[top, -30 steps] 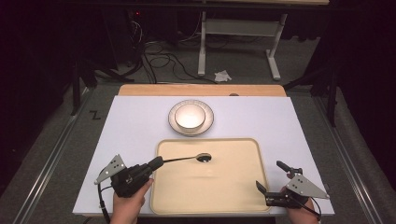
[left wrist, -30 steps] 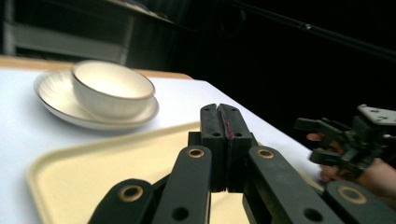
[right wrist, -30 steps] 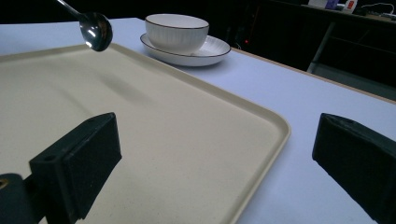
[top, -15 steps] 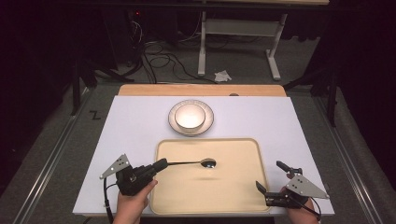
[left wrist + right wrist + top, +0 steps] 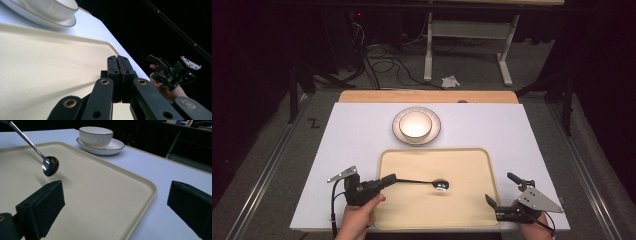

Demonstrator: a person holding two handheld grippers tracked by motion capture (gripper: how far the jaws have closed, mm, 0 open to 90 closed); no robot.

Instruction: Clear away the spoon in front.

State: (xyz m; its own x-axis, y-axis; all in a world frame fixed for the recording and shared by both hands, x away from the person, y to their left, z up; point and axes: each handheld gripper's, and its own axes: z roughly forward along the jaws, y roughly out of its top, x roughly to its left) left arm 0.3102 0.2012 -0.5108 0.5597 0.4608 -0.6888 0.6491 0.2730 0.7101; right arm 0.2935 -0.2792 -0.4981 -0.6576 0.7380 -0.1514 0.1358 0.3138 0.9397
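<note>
In the high view, my left gripper (image 5: pixel 384 180) sits at the lower left of the frame, just off the near left corner of the beige rectangular plastic tray (image 5: pixel 462 220). Its jaws are clamped tight on the handle end of a slim polished metal spoon (image 5: pixel 427 183). The spoon runs level toward the right of the frame, and its bowl sits over the middle of the tray. In the right gripper view the spoon bowl (image 5: pixel 50 166) appears at the upper left, tilted downward, with a shadow on the tray surface (image 5: pixel 100 195) beneath it; I judge the bowl to be just clear of the tray, though I cannot confirm that. In the left gripper view the two black jaws meet flat against each other at the centre of the frame, and the spoon handle between them is hidden.

My right gripper (image 5: pixel 504 195) sits at the lower right of the high view, beside the near right corner of the tray. Its jaws stand wide apart with nothing between them. It also appears at the right of the left gripper view (image 5: pixel 160 71), held in my hand.

Farther up the frame, beyond the far rim of the tray, a white ribbed ceramic bowl (image 5: pixel 416 125) stands upright on a white dark-rimmed saucer (image 5: pixel 434 131). Both rest on the pale lavender-white table (image 5: pixel 352 140), near the tray but apart from it.
</note>
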